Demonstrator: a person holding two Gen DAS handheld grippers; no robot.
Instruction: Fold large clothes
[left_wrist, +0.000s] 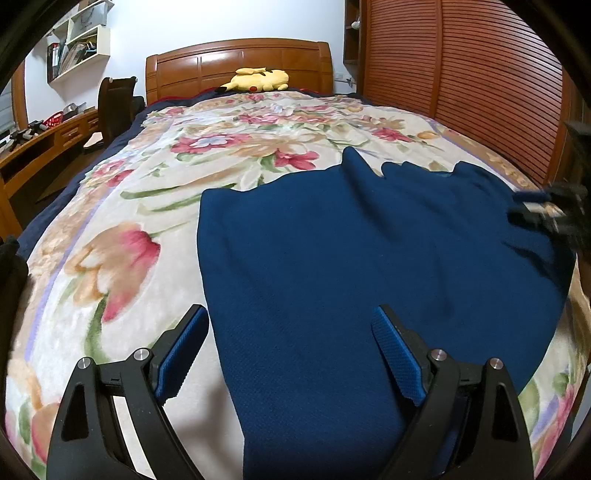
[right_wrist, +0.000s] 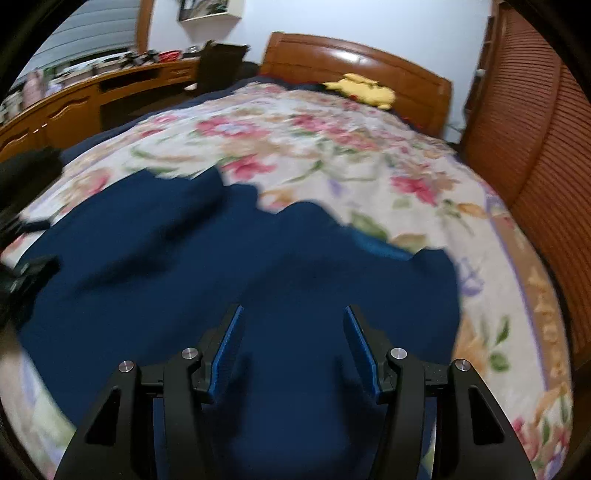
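A large dark blue garment lies spread flat on the floral bedspread. My left gripper is open and empty, above the garment's near left edge. My right gripper is open and empty, above the garment near its right part. The right gripper also shows blurred at the right edge of the left wrist view. The left gripper shows blurred at the left edge of the right wrist view.
A yellow plush toy lies by the wooden headboard. A slatted wooden wardrobe stands along the bed's right side. A wooden desk and dark chair stand to the left.
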